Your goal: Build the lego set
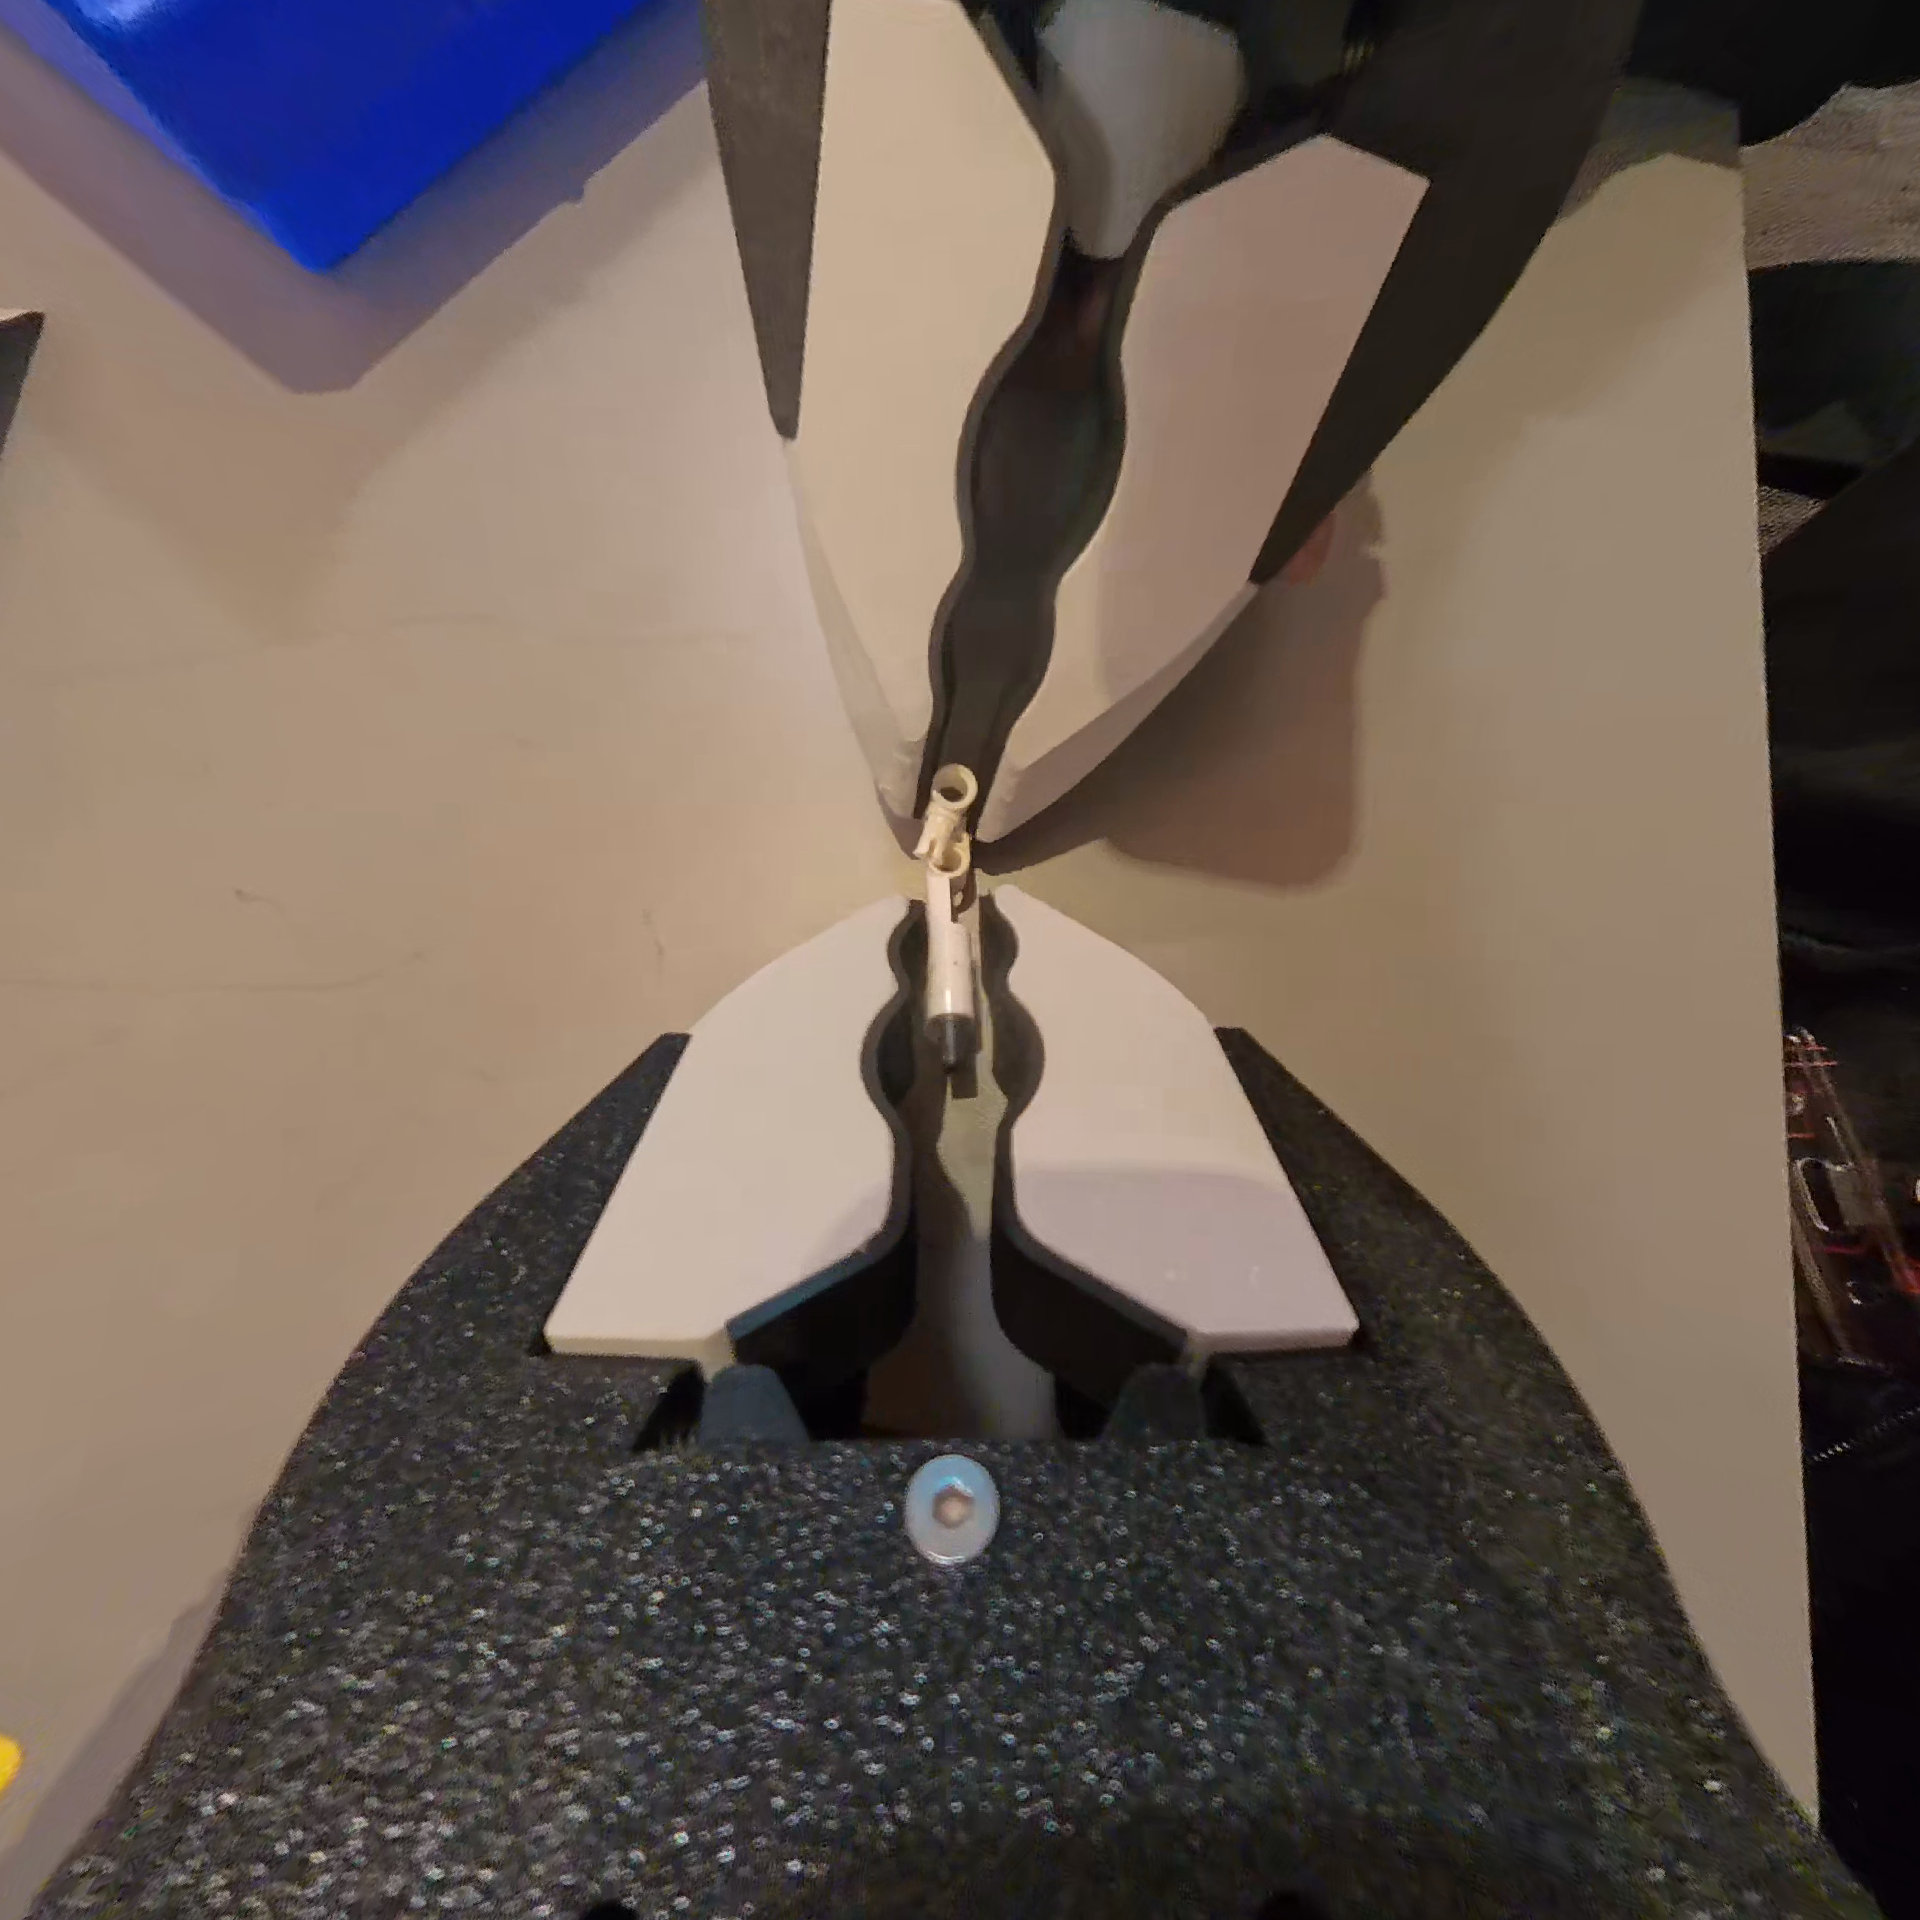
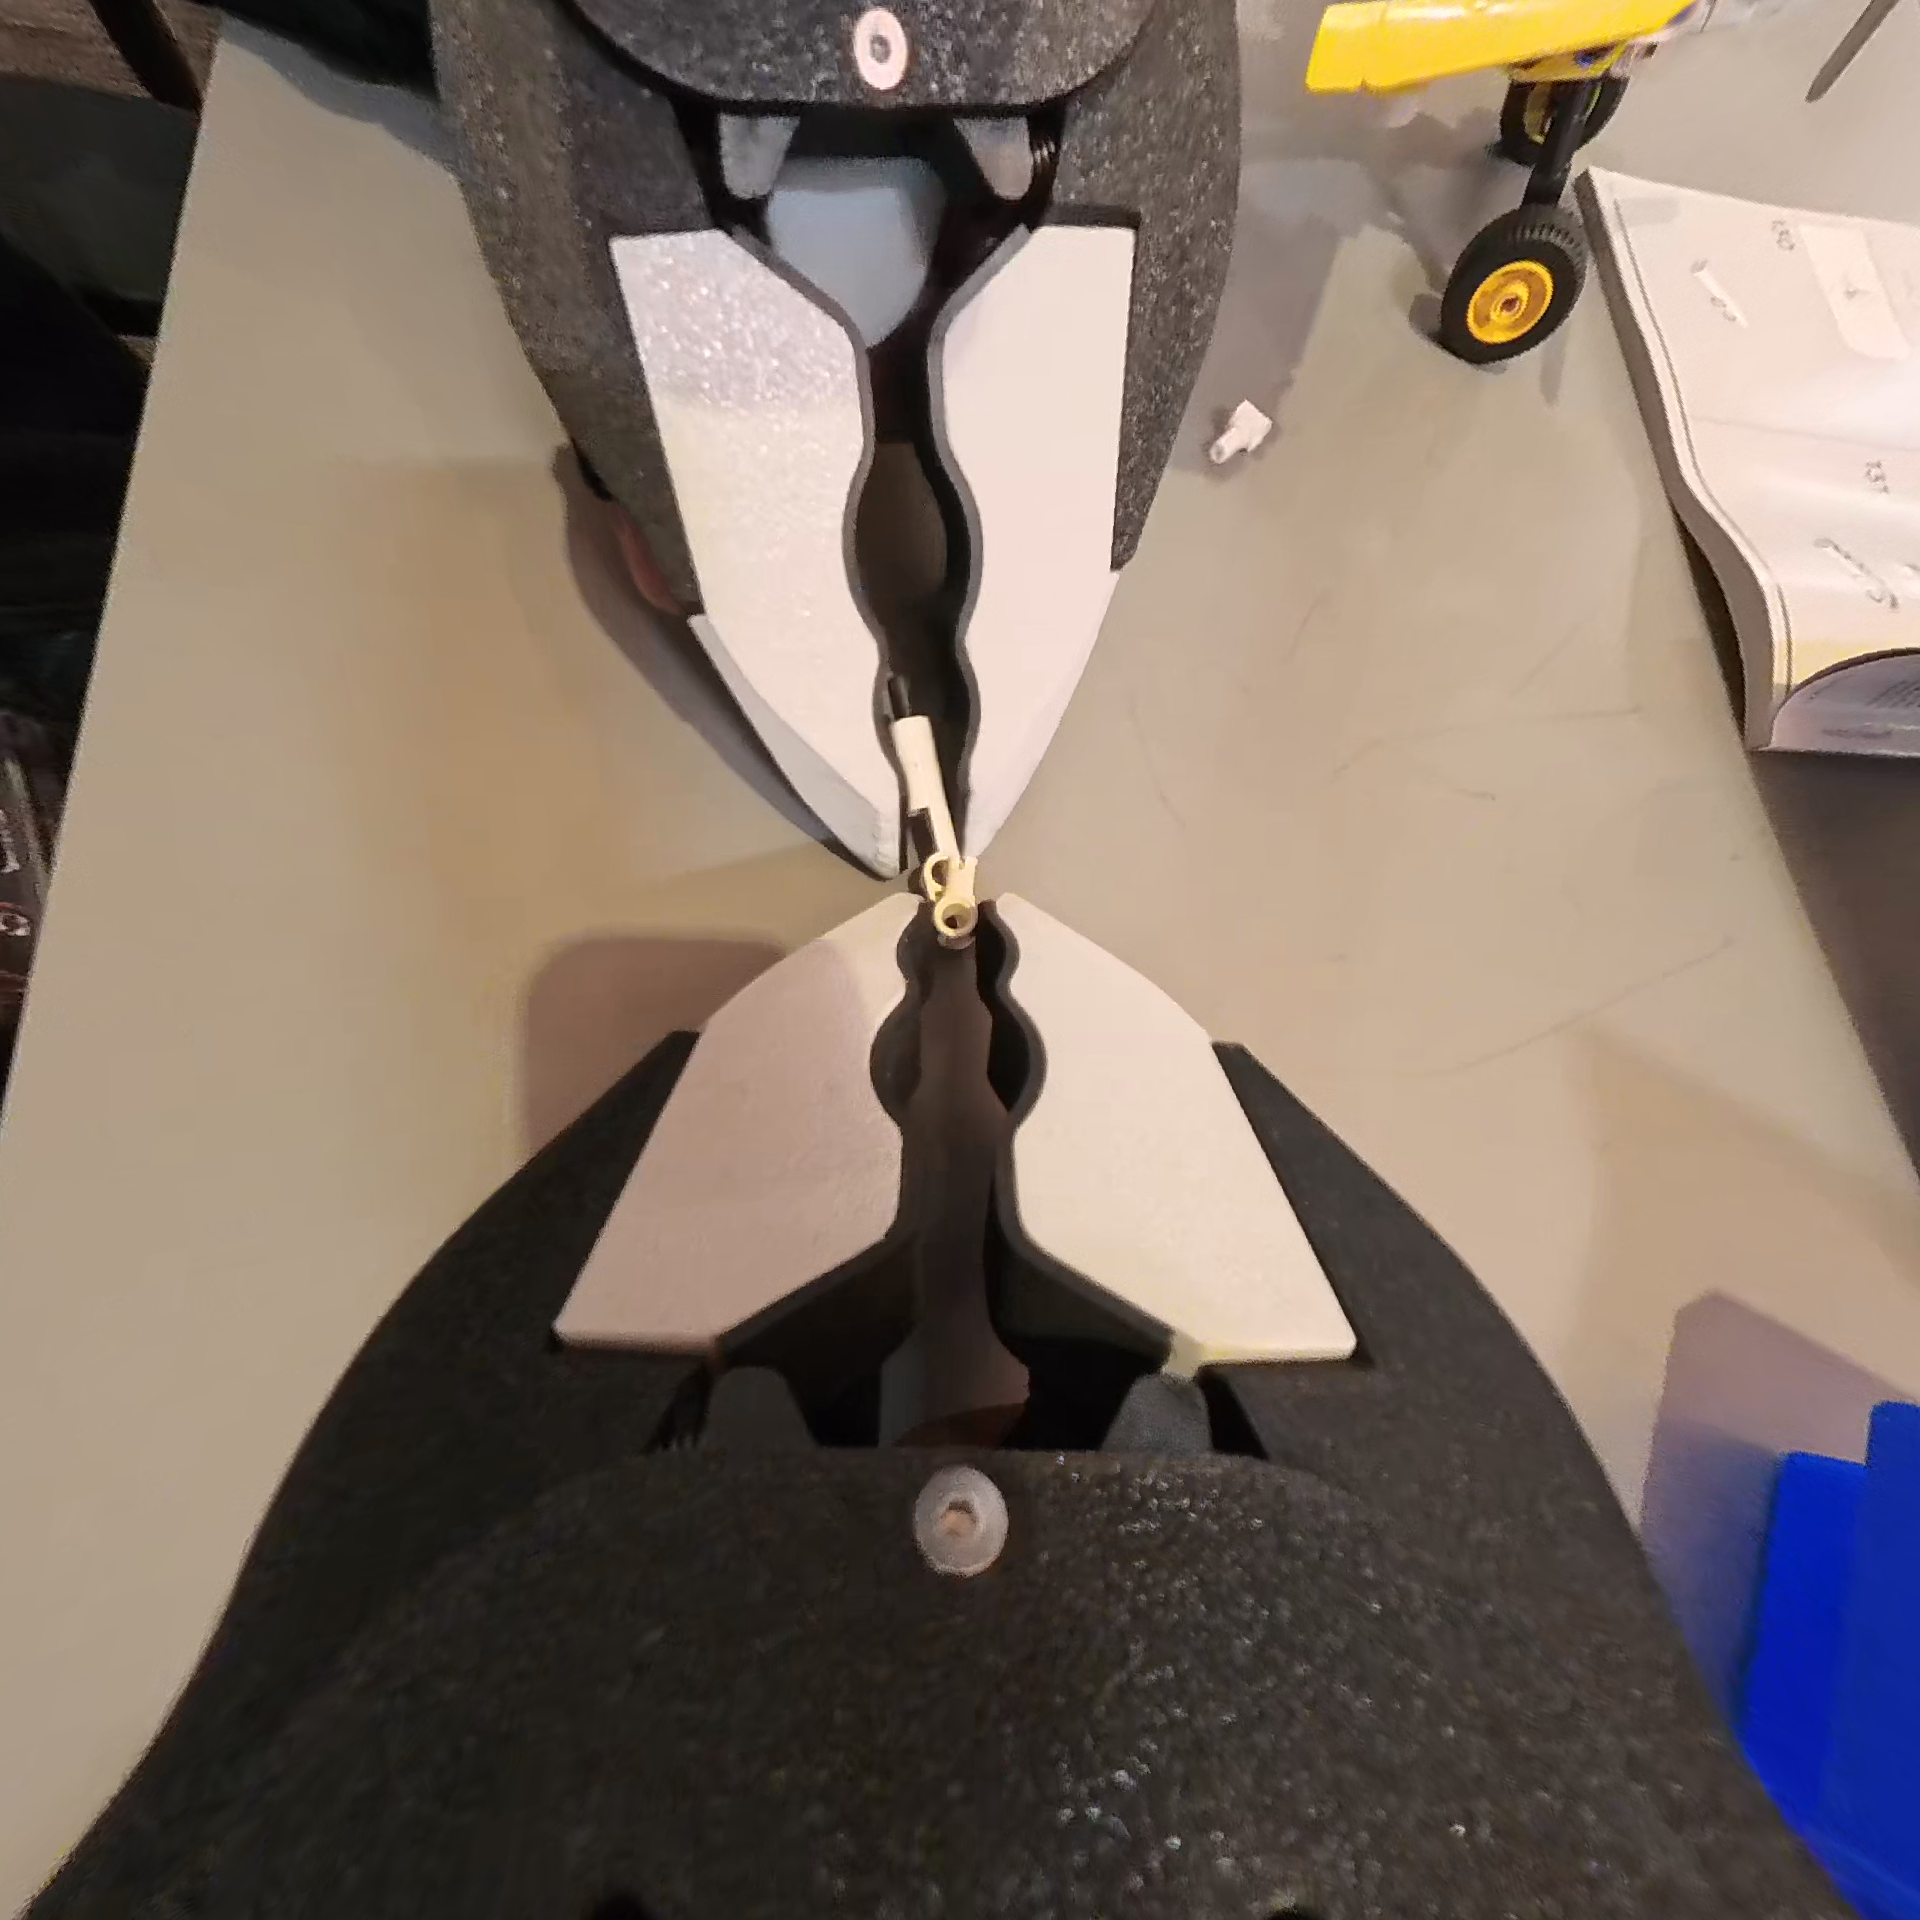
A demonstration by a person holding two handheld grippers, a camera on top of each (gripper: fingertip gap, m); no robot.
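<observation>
**Beige table, two grippers tip to tip over small connector parts**

Beige table (image 2: 1351, 727), scuffed, carrying all items listed.

Left wrist view, left to right:
- Blue bin (image 1: 343, 114), far left corner of the table.
- Left gripper (image 1: 954, 909), mid-table, jaws narrow, closed on a white pin with a dark stub end (image 1: 951, 971) lying lengthwise between the pads.
- Cream connector (image 1: 951, 821), a small two-ring piece at the pin's forward end, just past the fingertips and running into the opposing gripper's tips.
- Table's right edge, dark clutter beyond; contents cannot be told.

Right wrist view, left to right:
- Right gripper (image 2: 954, 920), mid-table, jaws narrow, tips closed on the cream connector's near ring.
- Small white loose part (image 2: 1242, 428), on bare table beside the opposing gripper.
- Yellow wheeled model (image 2: 1507, 187), far edge, black tyre with yellow hub.
- Open booklet (image 2: 1787, 436), right edge.
- Blue bin, near right corner.
</observation>
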